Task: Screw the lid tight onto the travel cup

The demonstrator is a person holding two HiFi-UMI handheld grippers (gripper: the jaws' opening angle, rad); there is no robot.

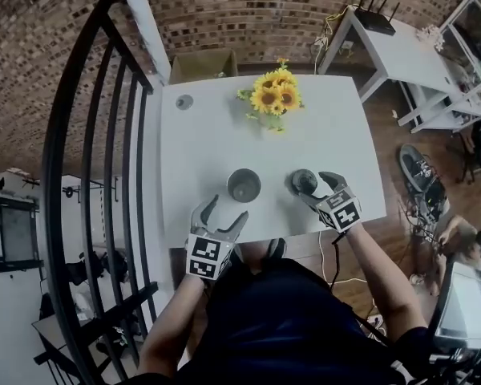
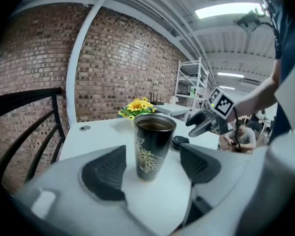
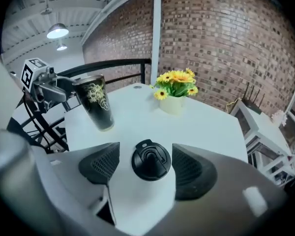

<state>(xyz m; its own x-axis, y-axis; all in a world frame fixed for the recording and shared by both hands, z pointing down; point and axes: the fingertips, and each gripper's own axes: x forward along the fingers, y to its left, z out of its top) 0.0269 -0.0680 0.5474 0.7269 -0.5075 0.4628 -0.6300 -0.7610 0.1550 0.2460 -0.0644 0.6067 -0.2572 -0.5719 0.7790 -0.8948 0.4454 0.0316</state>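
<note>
— Head view: what's nearest, along the desk's [image 1: 216, 135] near edge?
— The left gripper [image 1: 226, 208], jaws spread wide and empty. The open travel cup [image 2: 153, 146] stands upright just ahead of them, untouched.
— And to the right?
— The right gripper's [image 1: 317, 184] jaws gape either side of the black lid [image 3: 151, 162], lying flat, pads clear. Sunflowers [image 1: 274, 95] sit near the far edge.

Brick wall [image 1: 248, 6], white counter [image 1: 208, 151], black railing [image 1: 88, 151].
The wall stands beyond the left hand-held gripper [image 1: 224, 209], past the counter and its sunflowers [image 1: 274, 95]. The railing runs to that gripper's left. A white side table [image 1: 401, 54] and wood floor [image 1: 389, 135] lie far right. Strip lights [image 2: 226, 10] glow overhead.
</note>
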